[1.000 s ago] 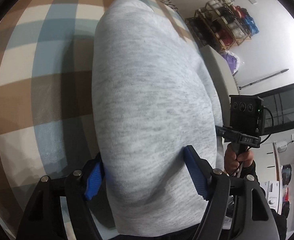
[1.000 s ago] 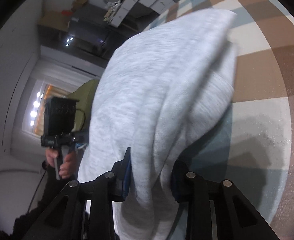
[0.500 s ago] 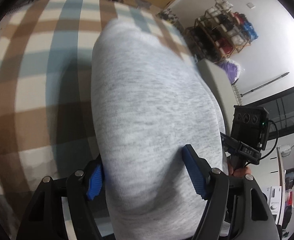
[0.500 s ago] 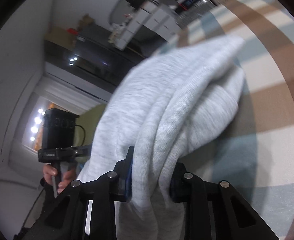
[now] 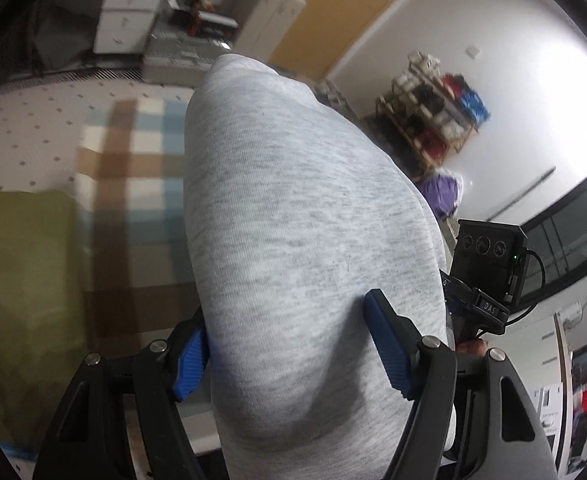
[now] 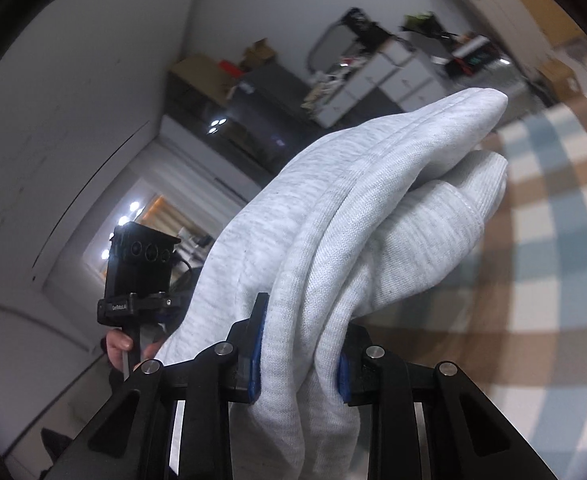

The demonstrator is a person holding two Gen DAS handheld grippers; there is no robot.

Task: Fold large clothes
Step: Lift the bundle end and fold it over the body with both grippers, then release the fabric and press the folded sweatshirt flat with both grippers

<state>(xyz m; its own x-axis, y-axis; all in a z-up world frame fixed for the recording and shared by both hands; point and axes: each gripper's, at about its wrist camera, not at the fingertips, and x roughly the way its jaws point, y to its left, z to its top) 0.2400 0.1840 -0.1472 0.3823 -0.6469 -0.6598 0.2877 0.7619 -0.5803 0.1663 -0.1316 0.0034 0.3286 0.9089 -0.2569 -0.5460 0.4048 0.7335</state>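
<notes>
A light grey folded sweatshirt (image 5: 293,200) hangs lifted between both grippers above the checked blanket (image 5: 133,168). My left gripper (image 5: 285,316) is shut wide on a thick bundle of it, blue pads pressing into both sides. In the right wrist view the sweatshirt (image 6: 373,200) shows stacked layers and a ribbed cuff, and my right gripper (image 6: 305,320) is shut narrowly on those layers. Each view shows the other gripper's black camera box (image 5: 489,256) (image 6: 141,260) with a hand (image 6: 121,346) below it.
The checked blanket (image 6: 553,240) lies below to the right. An olive green cloth (image 5: 21,280) lies at the left. White drawers (image 5: 125,20) and clutter stand along the far wall, a wooden shelf (image 5: 433,112) at the right wall.
Both grippers have risen and tipped up, carrying the sweatshirt off the blanket; more of the room shows. The right jaws have drawn tighter on the fabric.
</notes>
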